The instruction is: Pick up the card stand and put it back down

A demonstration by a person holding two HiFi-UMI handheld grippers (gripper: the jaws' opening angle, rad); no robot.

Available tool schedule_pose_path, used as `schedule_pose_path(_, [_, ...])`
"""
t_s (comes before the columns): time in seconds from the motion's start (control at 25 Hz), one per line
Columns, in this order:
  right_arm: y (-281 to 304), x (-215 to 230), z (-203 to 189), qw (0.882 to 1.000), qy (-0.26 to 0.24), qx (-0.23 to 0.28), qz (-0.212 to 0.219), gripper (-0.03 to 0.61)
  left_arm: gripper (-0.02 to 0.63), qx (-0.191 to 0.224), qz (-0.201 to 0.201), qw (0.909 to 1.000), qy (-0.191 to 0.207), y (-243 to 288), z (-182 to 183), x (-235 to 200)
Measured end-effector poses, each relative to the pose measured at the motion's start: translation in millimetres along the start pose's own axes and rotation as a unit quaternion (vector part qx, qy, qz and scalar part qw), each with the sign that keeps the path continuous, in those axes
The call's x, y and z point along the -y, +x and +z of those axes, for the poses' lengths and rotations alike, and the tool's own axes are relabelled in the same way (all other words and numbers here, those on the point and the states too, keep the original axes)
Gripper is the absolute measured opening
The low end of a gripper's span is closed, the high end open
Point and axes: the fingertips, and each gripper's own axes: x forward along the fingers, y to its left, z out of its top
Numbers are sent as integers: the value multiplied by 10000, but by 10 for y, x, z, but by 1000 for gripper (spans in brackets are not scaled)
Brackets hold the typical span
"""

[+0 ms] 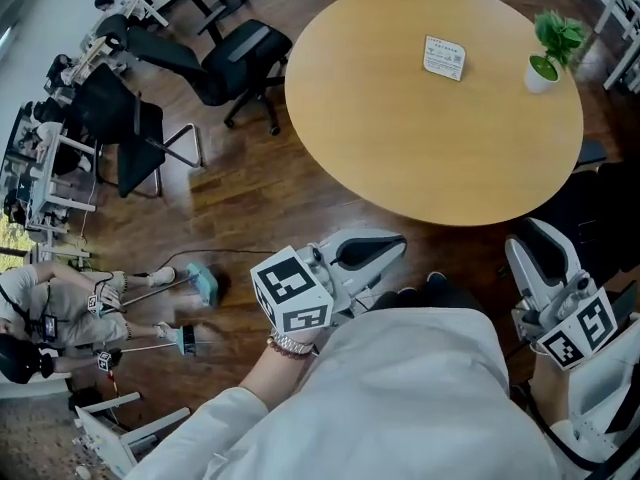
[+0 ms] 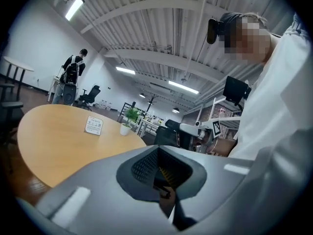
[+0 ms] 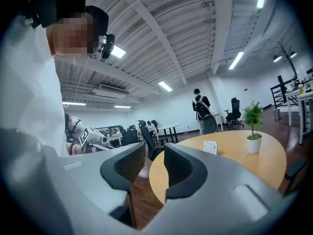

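The card stand (image 1: 444, 57) is a small white printed card standing on the far side of the round wooden table (image 1: 400, 158). It also shows in the left gripper view (image 2: 93, 125) and the right gripper view (image 3: 210, 147). My left gripper (image 1: 385, 248) hovers over the floor short of the table's near edge, and its jaws (image 2: 159, 163) are shut with nothing between them. My right gripper (image 1: 535, 253) is held at the lower right, also short of the table. Its jaws (image 3: 154, 168) stand apart with a clear gap and hold nothing. Both grippers are far from the card stand.
A small potted plant (image 1: 548, 53) stands on the table to the right of the card stand. Black office chairs (image 1: 235, 58) stand on the wooden floor at the left. A person (image 1: 60, 308) is at the lower left, and another (image 3: 201, 106) stands beyond the table.
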Motion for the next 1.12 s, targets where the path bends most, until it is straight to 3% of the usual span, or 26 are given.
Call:
schedule_pose_path(0.2, [-377, -144, 18, 10000, 82, -42, 1, 126, -14, 127, -112, 9999, -12, 149, 62, 363])
schedule_pose_path(0.44, [-539, -399, 30, 9981, -43, -209, 579, 143, -14, 174, -162, 9997, 19, 463, 278, 669])
schedule_pose_path(0.6, [-643, -262, -12, 9988, 29, -80, 476, 127, -14, -4, -163, 9998, 146, 721, 286, 807])
schedule_pose_path(0.92, [-623, -230, 6, 9988, -92, -121, 463, 127, -14, 53, -347, 9991, 236, 856, 342, 1039])
schedule_pose_path(1.12, [-625, -261, -9, 9983, -87, -148, 553, 121, -14, -65, -601, 9966, 563, 1048, 305, 1234])
